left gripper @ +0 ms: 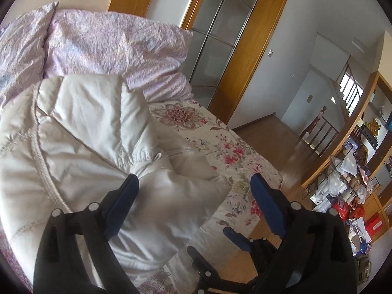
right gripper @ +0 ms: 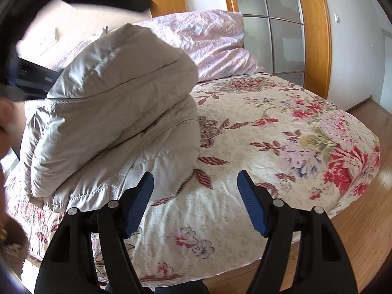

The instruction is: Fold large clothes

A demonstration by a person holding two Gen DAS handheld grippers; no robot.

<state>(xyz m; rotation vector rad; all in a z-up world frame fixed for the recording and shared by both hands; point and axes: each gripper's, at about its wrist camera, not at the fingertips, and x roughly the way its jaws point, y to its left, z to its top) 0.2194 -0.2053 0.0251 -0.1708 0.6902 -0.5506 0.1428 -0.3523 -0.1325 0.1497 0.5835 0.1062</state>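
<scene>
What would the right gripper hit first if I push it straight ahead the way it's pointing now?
Most likely the floral bedsheet: the open right gripper points over bare bed, with the folded white padded coat off to its left, apparently out of line. Depth is hard to judge through the fisheye.

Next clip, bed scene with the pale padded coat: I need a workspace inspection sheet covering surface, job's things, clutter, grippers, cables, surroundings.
Surface: bed with floral sheet, bare on its right side.
Job's things: pale quilted coat, folded into a bulky stack on the bed's left part.
Clutter: lilac pillows at the head of the bed; bags and boxes on wooden shelves.
Grippers: left gripper above the coat, jaws open, holding nothing; right gripper above the sheet, jaws open, empty.
Cables: nothing seen.
Surroundings: wood-framed frosted glass door, wooden floor, stair railing.
</scene>
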